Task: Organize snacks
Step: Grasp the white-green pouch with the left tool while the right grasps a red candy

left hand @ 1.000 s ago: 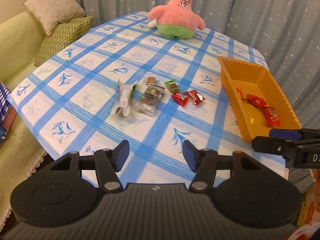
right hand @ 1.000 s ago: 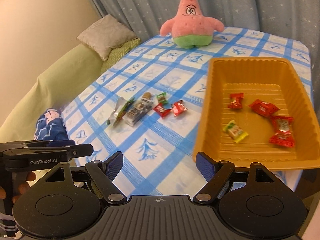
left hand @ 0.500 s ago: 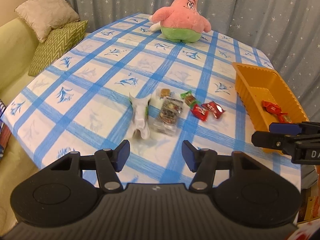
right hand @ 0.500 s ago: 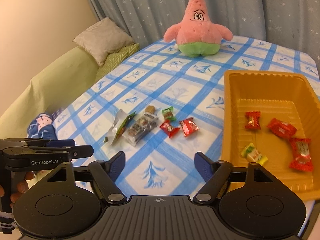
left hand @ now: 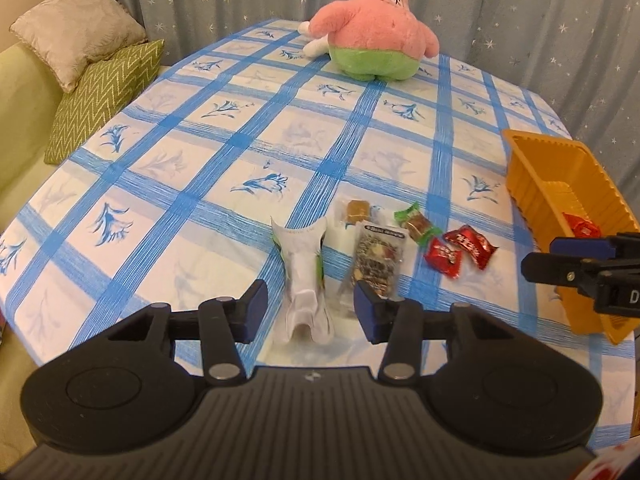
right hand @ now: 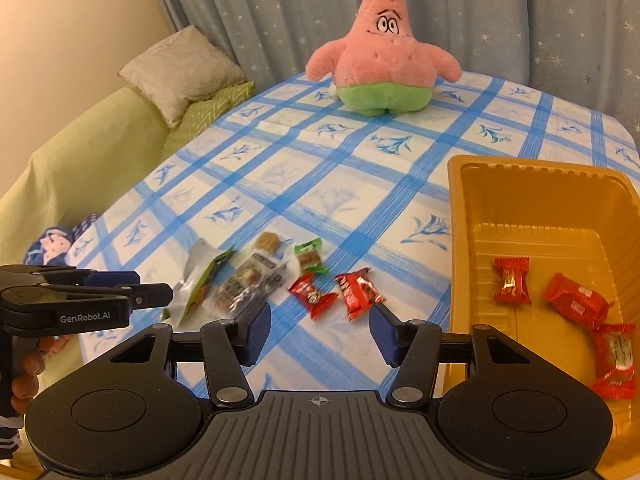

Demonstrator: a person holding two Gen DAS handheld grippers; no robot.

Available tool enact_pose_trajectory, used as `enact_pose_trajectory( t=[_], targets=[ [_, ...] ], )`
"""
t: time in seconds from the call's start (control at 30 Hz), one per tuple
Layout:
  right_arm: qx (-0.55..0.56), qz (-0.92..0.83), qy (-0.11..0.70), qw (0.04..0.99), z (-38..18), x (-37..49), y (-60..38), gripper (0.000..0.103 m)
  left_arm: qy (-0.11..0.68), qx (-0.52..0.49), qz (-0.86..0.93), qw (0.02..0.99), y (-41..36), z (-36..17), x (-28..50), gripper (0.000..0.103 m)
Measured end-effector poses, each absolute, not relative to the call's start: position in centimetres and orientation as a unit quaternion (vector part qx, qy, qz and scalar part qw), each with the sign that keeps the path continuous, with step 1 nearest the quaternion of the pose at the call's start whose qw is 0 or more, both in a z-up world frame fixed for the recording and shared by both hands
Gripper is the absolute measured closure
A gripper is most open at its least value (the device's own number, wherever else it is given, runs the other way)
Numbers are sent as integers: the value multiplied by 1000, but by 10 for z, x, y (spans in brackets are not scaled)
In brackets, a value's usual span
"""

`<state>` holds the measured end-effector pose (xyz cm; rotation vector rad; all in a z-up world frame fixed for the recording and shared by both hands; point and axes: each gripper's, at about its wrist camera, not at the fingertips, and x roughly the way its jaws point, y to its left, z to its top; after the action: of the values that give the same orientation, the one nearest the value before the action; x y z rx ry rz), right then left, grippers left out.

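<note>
The inside of the orange tray (right hand: 460, 248) is only properly seen from the right wrist view, where three red candies (right hand: 512, 280) are counted on its floor; from the left wrist just one red wrapper is glimpsed over the wall. On the checked tablecloth (left hand: 248, 136) the white-green packet (left hand: 304, 272) is framed by the left gripper (left hand: 308, 312), whose jaws have just been closing, pads not touching yet, angled steeply down. The right gripper (right hand: 320, 332) is tilted down too, jaws closing, nothing gripped, two red candies (right hand: 334, 294) just beyond.
</note>
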<state>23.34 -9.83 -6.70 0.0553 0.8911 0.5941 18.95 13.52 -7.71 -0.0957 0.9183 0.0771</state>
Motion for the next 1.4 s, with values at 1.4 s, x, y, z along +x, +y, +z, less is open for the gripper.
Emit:
enact_pose_trajectory(
  t=[1.4],
  targets=[
    [-112, 321, 480, 809, -110, 310, -60, 68, 462, -67, 48, 883, 161, -99, 223, 80]
  ],
)
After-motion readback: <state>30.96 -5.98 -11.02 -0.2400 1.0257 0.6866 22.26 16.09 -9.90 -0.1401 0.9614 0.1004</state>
